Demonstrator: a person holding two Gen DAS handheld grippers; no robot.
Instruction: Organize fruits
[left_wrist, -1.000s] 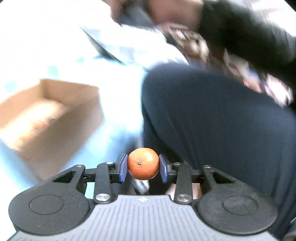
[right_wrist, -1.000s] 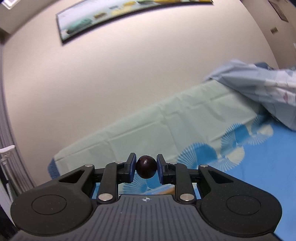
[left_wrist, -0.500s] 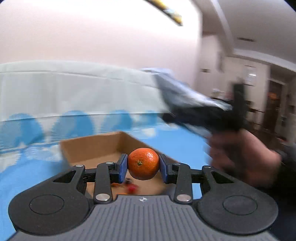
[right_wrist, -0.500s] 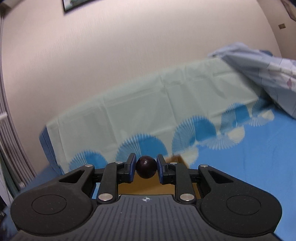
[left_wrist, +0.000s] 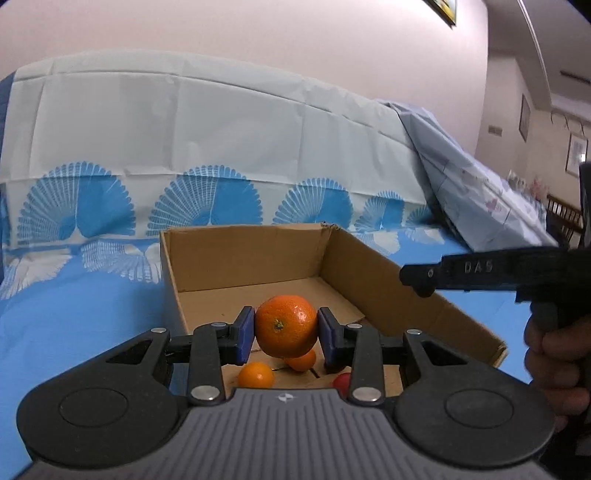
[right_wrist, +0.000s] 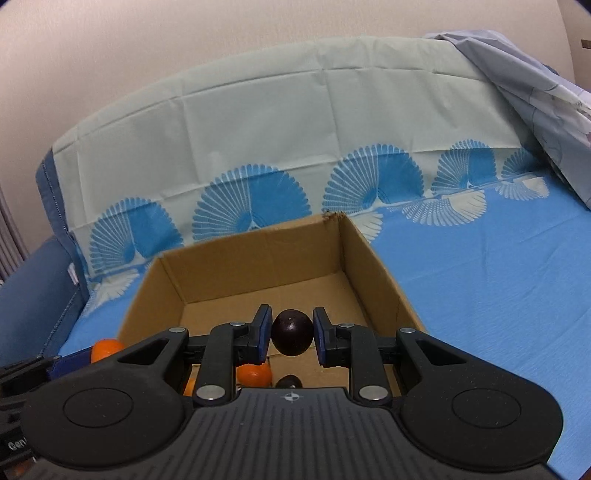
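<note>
My left gripper (left_wrist: 286, 330) is shut on an orange mandarin (left_wrist: 286, 325), held above the near part of an open cardboard box (left_wrist: 243, 254). Below it in the box lie two small oranges (left_wrist: 256, 374) and a red fruit (left_wrist: 341, 380). My right gripper (right_wrist: 291, 334) is shut on a dark plum (right_wrist: 291, 336), also above the box (right_wrist: 255, 258). An orange (right_wrist: 254, 373) and a dark fruit (right_wrist: 290, 380) lie in the box below it. The right gripper's body shows at the right of the left wrist view (left_wrist: 480, 273).
The box sits on a bed with a blue fan-patterned sheet (right_wrist: 480, 266). A pale headboard cover (left_wrist: 184, 118) rises behind it. A crumpled light-blue quilt (left_wrist: 472, 184) lies at the right. The left gripper holding its mandarin (right_wrist: 105, 349) appears at the left edge of the right wrist view.
Both grippers have swung over to the cardboard box, each still holding its fruit. The left view turned from the person's legs to the bed; the right view tilted down onto the box.
</note>
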